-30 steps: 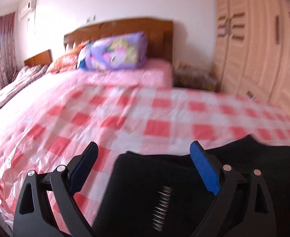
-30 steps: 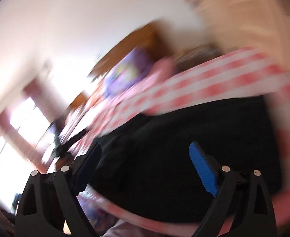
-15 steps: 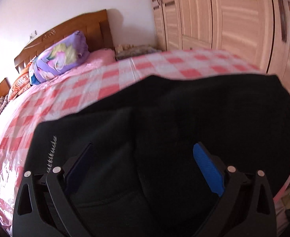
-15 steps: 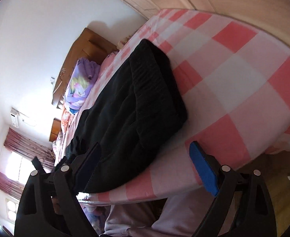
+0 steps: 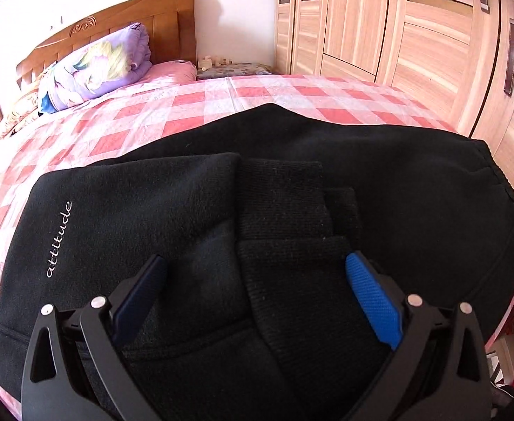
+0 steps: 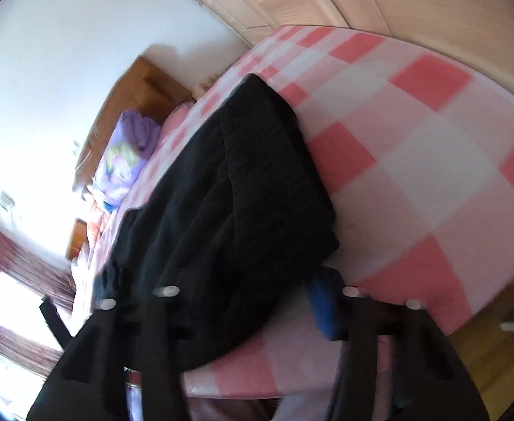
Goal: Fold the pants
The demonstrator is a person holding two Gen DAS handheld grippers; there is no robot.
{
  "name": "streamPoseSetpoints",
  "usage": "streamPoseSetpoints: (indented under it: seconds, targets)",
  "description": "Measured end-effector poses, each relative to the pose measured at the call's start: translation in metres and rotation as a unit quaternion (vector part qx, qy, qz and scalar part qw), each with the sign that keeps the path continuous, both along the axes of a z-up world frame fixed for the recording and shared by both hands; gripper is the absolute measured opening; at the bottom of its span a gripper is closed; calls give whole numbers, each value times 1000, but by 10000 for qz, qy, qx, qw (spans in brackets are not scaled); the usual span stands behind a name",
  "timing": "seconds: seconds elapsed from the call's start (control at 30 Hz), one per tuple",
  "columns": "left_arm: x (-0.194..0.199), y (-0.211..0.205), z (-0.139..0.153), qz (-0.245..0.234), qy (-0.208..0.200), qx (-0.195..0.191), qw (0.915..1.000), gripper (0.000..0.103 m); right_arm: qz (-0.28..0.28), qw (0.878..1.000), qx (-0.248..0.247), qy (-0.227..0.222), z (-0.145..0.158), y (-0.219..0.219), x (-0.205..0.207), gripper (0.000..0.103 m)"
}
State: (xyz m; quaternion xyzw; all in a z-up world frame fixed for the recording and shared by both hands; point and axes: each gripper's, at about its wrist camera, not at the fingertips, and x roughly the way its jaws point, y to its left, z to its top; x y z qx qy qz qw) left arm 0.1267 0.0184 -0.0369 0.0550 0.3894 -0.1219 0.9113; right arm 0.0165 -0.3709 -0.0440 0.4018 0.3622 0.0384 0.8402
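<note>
Black pants [image 5: 292, 182] lying folded in layers on the near part of the bed [image 5: 194, 105], on the pink checked cover, with the white word "attitude" [image 5: 59, 240] on the left panel. Left tongs [image 5: 255, 280] wide apart, right above the top layers, holding nothing. A second ago only the near edge of the cloth under these tongs, with much checked cover ahead; now nearly the whole bundle below them, so moved in over the pants. Right tongs [image 6: 243, 301] at the near right corner of the bundle, blurred by motion. Half a second ago clearly wide and a little apart from the cloth; now much closer to it and seemingly narrower, but cannot tell whether gripping. Probably the next fold about to begin, each pair of tongs taking its place. Quilt [image 5: 95, 66] and headboard [image 5: 116, 17] far behind, wardrobe [image 5: 414, 35] on the right.
</note>
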Motion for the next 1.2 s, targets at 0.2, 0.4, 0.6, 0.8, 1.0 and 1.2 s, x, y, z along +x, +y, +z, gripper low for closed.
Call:
streamPoseSetpoints:
  seconds: [0.2,0.4,0.6,0.8,1.0,1.2]
  targets:
    - [-12,-5,35,-141,-90,-102,9998,101,-172,9962,-205,-829,12,5,-21,33]
    - [13,-63,80,-978,400,-971,9897,101,-206,9916,-746,-1036,20,18,-25,32]
    - [67,-211,75,-2204,1897,-729,9540,101,-254,9881,-1082,-1060,29,28,-23,32]
    - [69,-349,61,-2941,2867,787,9084,101,-170,9624,-2325,-1395,52,67,-23,32]
    - [45,-418,35,-3031,2212,3375,8633,101,-26,9427,-2909,-1635,59,91,-22,32]
    - [32,-413,-9,-3005,1837,5141,7821,59,87,9395,-3039,-1580,58,92,-21,40]
